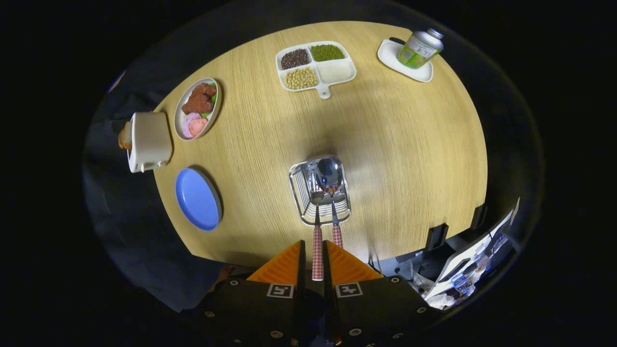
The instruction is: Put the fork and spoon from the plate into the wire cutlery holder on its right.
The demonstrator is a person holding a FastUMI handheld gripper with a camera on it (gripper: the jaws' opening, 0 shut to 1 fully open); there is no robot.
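Observation:
I look straight down on a round wooden table. My gripper (314, 255) has its orange fingers (284, 267) shut on the red-checked handle of one utensil (317, 253), whose metal end reaches down into the wire cutlery holder (298, 193) just ahead of the fingers. A second utensil with the same red-checked handle (337, 236) stands in the holder beside it, leaning on the near rim. A shiny spoon bowl (328, 173) shows inside the holder; I cannot tell which handle it belongs to. The blue plate (197, 198) lies left of the holder with nothing on it.
A white toaster-like box (148, 140) and a dish of food (196, 108) sit at the far left. A divided tray of beans (315, 67) and a can (419, 48) on a white dish (388, 53) stand beyond the holder. Equipment sits off the table's near right edge.

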